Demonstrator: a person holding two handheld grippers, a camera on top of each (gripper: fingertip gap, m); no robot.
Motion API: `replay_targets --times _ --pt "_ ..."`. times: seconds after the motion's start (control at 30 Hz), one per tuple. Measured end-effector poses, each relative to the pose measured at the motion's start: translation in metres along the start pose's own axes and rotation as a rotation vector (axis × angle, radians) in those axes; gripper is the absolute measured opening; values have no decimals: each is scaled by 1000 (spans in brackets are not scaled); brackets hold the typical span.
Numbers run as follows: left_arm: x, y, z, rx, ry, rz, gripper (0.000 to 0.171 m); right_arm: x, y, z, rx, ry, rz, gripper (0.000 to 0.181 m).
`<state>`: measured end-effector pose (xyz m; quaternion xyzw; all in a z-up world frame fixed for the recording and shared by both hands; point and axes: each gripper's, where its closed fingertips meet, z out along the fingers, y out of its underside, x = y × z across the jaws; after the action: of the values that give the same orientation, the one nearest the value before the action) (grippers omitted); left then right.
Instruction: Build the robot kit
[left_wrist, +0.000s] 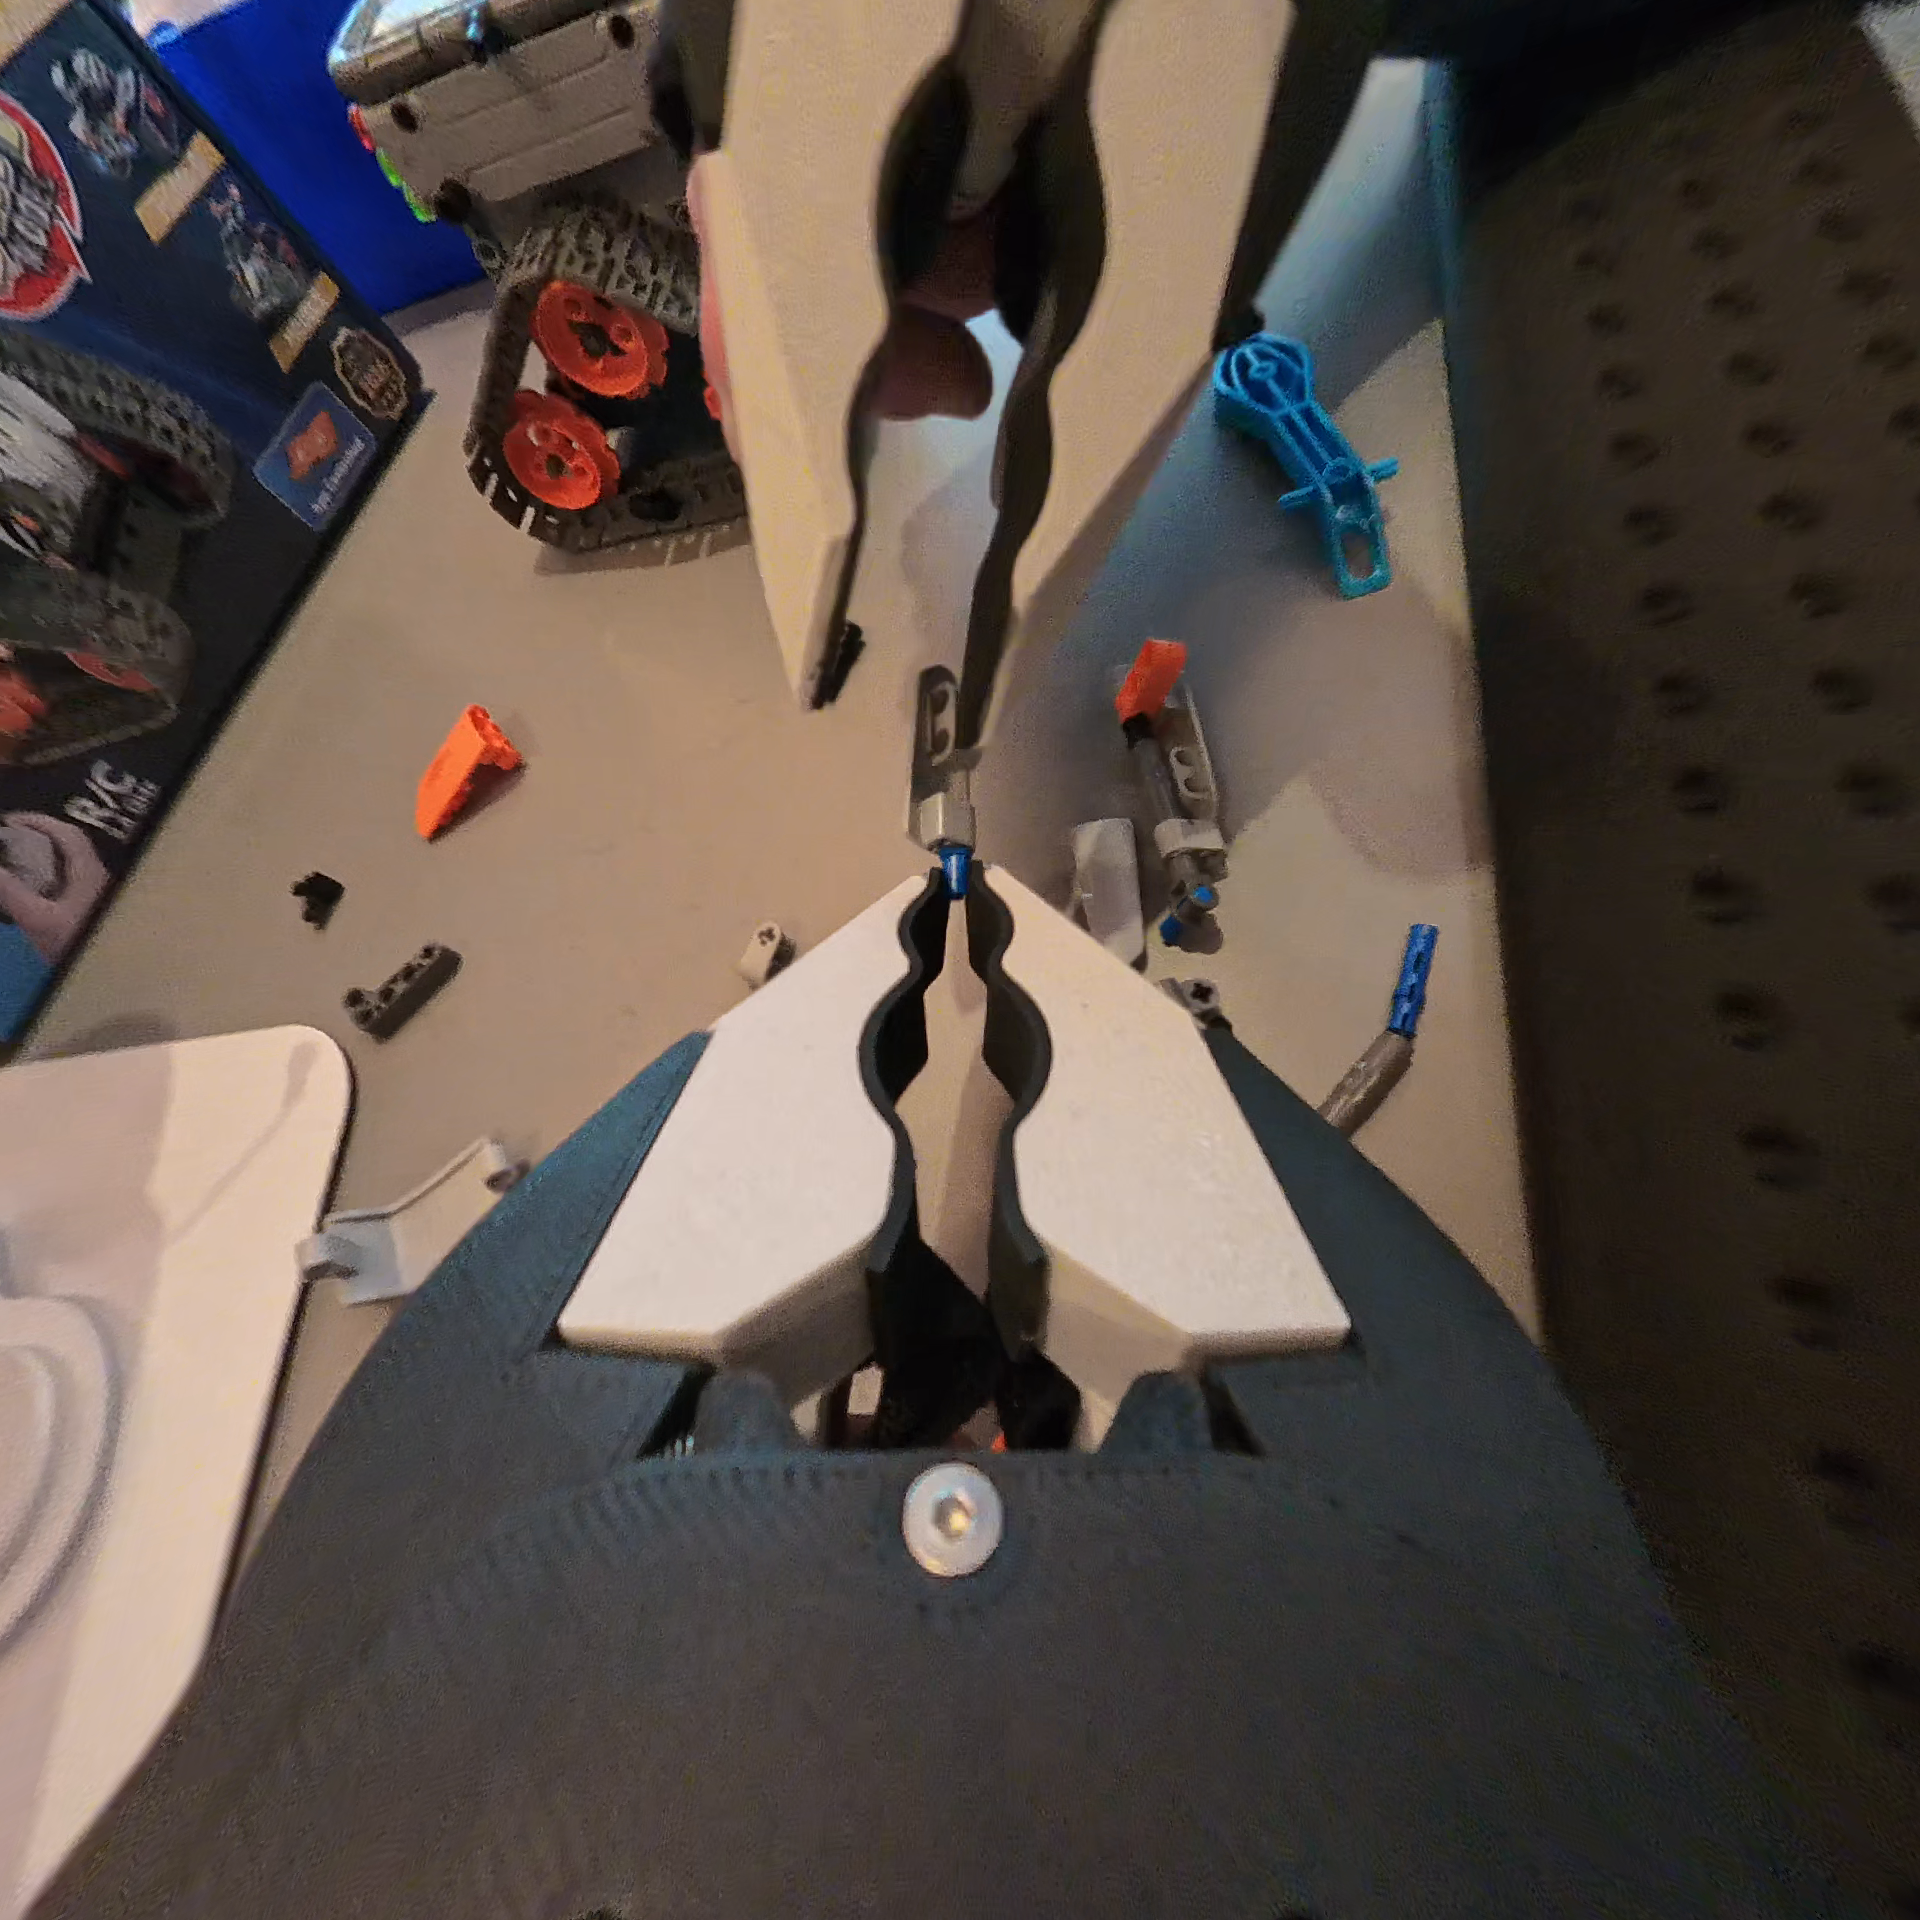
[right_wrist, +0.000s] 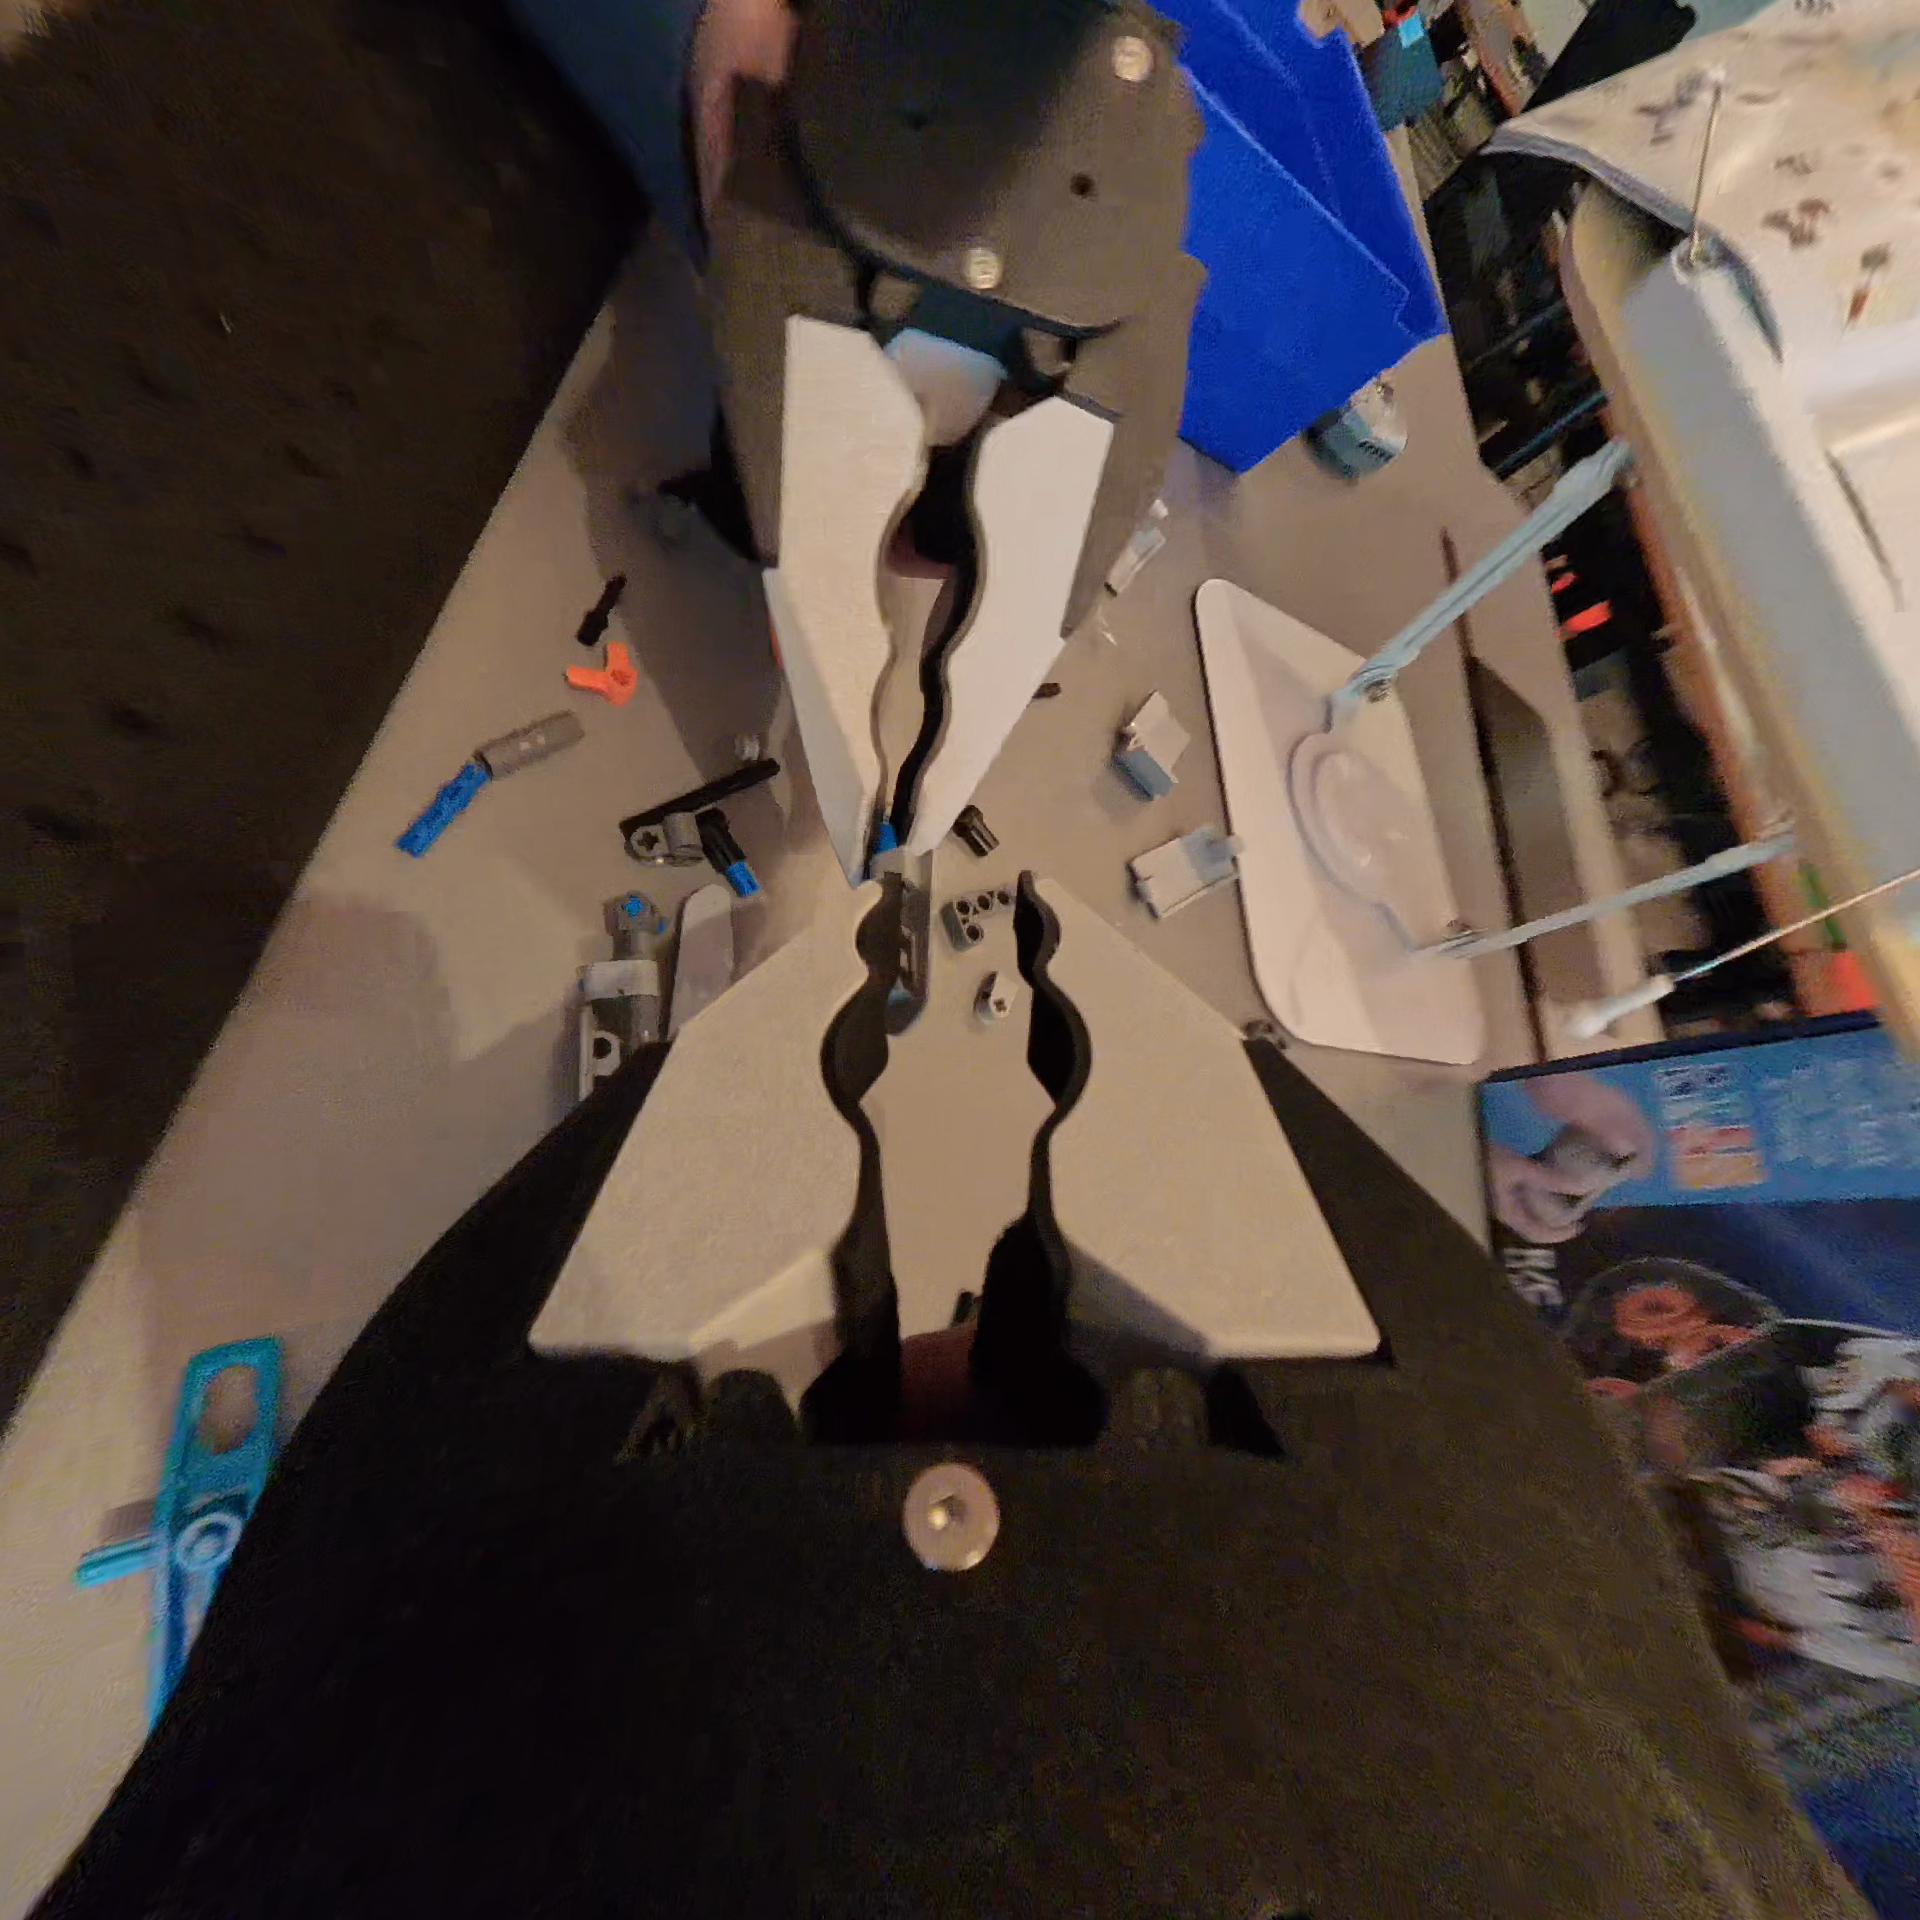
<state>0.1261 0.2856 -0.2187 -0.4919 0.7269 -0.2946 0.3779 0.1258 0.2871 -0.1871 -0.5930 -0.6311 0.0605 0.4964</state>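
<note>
My left gripper is shut on a small blue pin at its very tips. The pin sticks out of the end of a slim grey connector piece, held just above the grey table. My right gripper faces the left one tip to tip with its jaws apart. The grey piece lies against the inner side of one of its fingers; the other finger stands clear. In the right wrist view the left gripper comes down from above with the blue pin in its tips.
Loose small building parts lie around: an orange piece, black bits, a grey and orange assembly, a blue tool. A tracked model with orange wheels, a printed box and a white tray are to the left. The grippers are tip to tip, or close to it.
</note>
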Motion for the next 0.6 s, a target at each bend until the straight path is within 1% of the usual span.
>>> replay_targets --times 0.1,0.17,0.23,0.33,0.47,0.53,0.6 --pt "2 -5 1 4 -14 61 3 -3 6 1 8 -72 110 17" --pt "0 -3 3 -18 -41 109 3 -9 10 4 -3 -103 131 6" --pt "-1 -3 4 -15 -51 121 3 -11 12 5 -13 -120 152 0" --pt "-4 -4 4 -10 -76 150 3 -10 12 4 3 -140 207 0" --pt "-14 -7 5 -17 -106 131 4 -3 15 0 15 -126 247 0" --pt "-25 -1 6 -52 -136 86 13 2 26 0 -31 -95 248 0" --pt "-36 11 8 -116 -160 20 16 4 35 0 -62 -81 259 0"
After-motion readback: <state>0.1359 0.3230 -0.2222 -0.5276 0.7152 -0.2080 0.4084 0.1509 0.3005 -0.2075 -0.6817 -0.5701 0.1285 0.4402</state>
